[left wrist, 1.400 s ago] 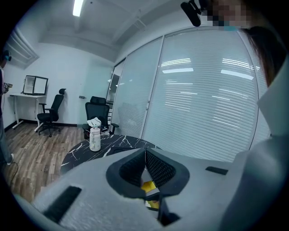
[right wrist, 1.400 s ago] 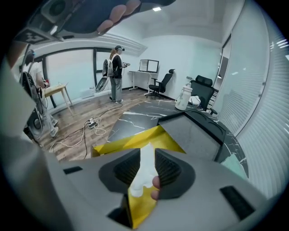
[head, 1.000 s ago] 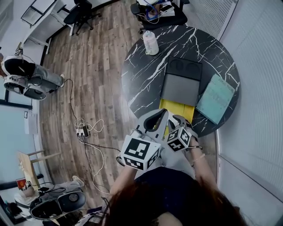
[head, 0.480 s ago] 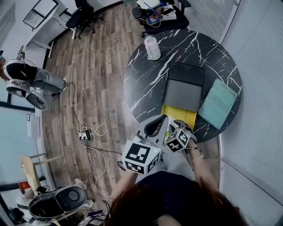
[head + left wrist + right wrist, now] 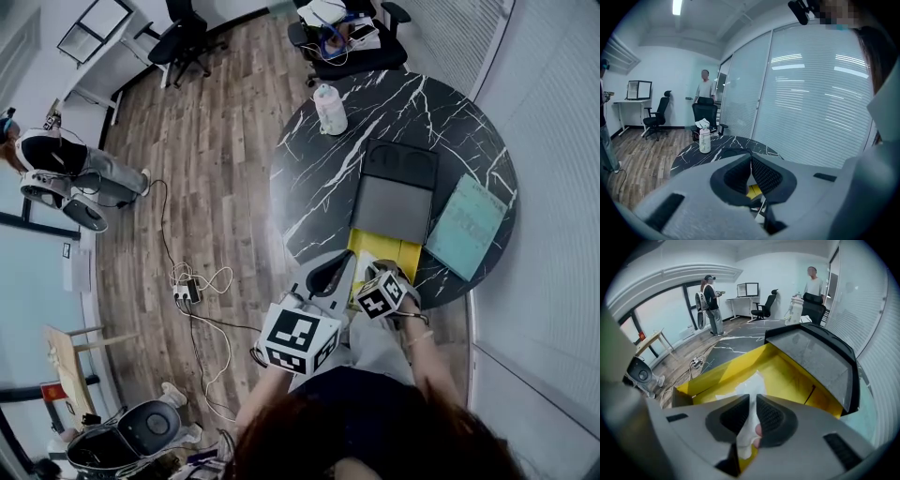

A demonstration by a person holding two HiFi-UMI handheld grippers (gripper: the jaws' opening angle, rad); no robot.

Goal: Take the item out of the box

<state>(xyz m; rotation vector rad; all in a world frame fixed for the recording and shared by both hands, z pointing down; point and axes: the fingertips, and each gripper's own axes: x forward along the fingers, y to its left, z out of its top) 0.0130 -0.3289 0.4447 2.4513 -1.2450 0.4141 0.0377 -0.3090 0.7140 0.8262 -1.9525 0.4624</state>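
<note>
An open box with a yellow inside [image 5: 375,251] lies at the near edge of the round black marble table [image 5: 319,178], its grey lid [image 5: 392,208] folded away from me. In the right gripper view, the right gripper [image 5: 753,397] is over the yellow box [image 5: 787,371], shut on a thin white item [image 5: 752,383] that runs up between its pads. In the head view, the right gripper [image 5: 382,269] is at the box's near end. The left gripper [image 5: 330,272] is just left of the box. In its own view, the left gripper [image 5: 751,157] is shut with nothing between its pads.
A teal board [image 5: 469,225] lies right of the box. A white bottle [image 5: 329,109] stands at the table's far left. Office chairs [image 5: 347,37] stand beyond the table, where a person [image 5: 814,284] waits. Cables [image 5: 192,281] lie on the wooden floor at left.
The head view has drifted slightly. Both grippers stay at the box's near end, with the right one still pinching the white item.
</note>
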